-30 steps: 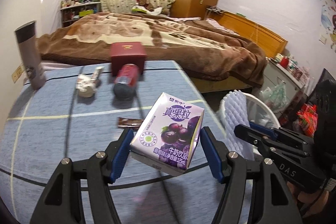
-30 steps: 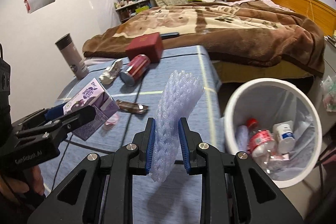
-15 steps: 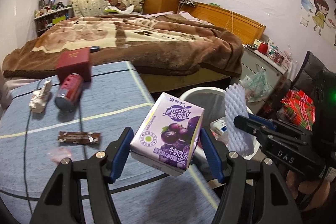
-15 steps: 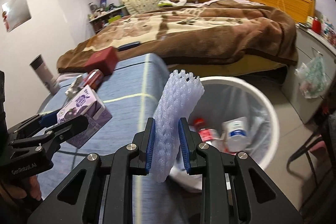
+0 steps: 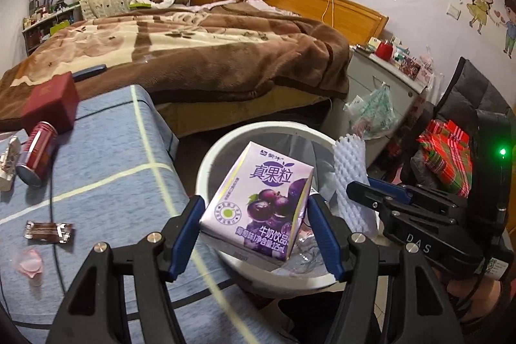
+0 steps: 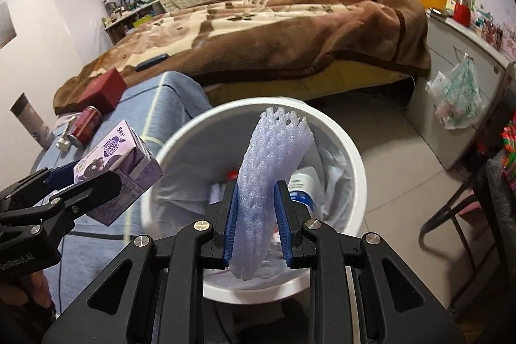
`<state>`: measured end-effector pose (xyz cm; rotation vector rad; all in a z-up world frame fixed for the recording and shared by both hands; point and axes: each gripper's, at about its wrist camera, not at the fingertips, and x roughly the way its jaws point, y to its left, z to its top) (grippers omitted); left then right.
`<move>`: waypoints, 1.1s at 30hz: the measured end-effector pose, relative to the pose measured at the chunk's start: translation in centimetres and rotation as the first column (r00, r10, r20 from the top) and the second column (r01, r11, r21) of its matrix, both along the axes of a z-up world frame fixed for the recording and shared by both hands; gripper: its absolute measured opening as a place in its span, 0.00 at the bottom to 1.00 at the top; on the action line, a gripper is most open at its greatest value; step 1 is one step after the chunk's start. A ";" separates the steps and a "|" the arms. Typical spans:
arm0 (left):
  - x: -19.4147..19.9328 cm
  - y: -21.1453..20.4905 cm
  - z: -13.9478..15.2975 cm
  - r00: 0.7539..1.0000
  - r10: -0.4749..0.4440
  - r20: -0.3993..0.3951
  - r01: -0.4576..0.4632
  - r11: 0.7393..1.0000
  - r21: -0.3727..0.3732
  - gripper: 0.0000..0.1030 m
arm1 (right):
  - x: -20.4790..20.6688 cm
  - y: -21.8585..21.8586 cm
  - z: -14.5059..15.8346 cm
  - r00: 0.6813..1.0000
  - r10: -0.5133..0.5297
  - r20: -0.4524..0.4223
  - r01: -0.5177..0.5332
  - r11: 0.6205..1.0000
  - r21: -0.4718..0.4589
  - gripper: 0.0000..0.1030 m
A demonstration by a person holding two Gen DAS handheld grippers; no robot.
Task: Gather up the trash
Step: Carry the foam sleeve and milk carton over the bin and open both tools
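Pointing steeply down over the white bin [image 6: 351,150], the left gripper [image 5: 254,228] is seen clamped on a purple milk carton [image 5: 261,202], held tilted between its blue fingers [image 5: 185,231]. Beside it, the right gripper [image 6: 256,218] is closed on a white foam net sleeve [image 6: 271,179], upright above the bin's bottles. A red can [image 5: 35,157] and a brown wrapper [image 5: 48,229] are left on the blue tabletop [image 5: 106,157].

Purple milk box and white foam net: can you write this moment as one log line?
left gripper: shut on purple milk box | right gripper: shut on foam net | both over white bin
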<state>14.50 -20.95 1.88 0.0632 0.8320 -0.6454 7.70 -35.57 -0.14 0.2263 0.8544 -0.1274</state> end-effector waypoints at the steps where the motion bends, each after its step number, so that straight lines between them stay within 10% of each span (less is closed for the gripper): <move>1: 0.0 -0.4 -0.1 1.000 -0.006 -0.001 0.006 1.000 -0.001 0.66 | 0.0 -0.3 -0.2 1.000 -0.004 -0.003 0.004 1.000 0.000 0.23; 17: 1.0 -2.8 -1.8 0.999 -0.001 -0.035 0.002 1.000 0.022 0.66 | 0.7 -2.4 -1.4 0.999 0.016 -0.046 -0.016 1.000 0.001 0.30; 21: 1.1 -2.6 -1.8 0.999 0.012 -0.031 -0.011 0.999 0.033 0.72 | 0.6 -2.3 -1.5 0.999 0.012 -0.043 -0.013 1.000 -0.019 0.56; 33: 0.7 -0.7 -1.3 0.998 0.052 -0.021 -0.052 0.998 0.023 0.72 | 0.2 -2.1 -1.0 1.000 -0.013 -0.019 0.013 1.000 -0.004 0.56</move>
